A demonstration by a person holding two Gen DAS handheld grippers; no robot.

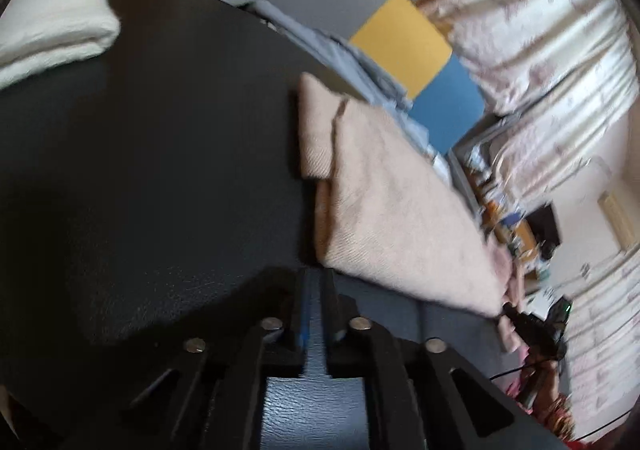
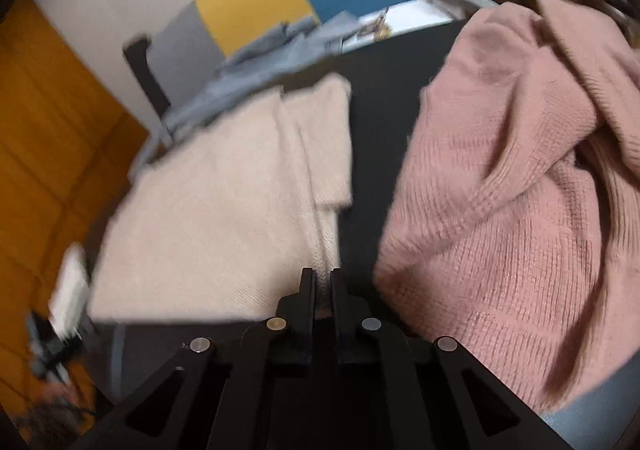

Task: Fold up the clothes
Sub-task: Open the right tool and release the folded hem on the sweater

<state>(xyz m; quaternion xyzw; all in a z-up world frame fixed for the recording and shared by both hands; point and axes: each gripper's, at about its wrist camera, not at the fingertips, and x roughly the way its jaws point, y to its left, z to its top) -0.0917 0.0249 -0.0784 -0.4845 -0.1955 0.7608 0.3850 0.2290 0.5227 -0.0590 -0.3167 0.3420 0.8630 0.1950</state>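
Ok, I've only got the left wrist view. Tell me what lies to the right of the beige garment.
Observer: A pink knit sweater, crumpled and unfolded, lies apart from the beige garment, with bare black table between them.
Operator: Report the right gripper.
Observer: The right gripper is at the beige garment's near edge, fingers almost together; whether it pinches fabric is unclear.
Operator: Check what's beyond the table.
Observer: Grey-blue cloth is bunched at the far edge.
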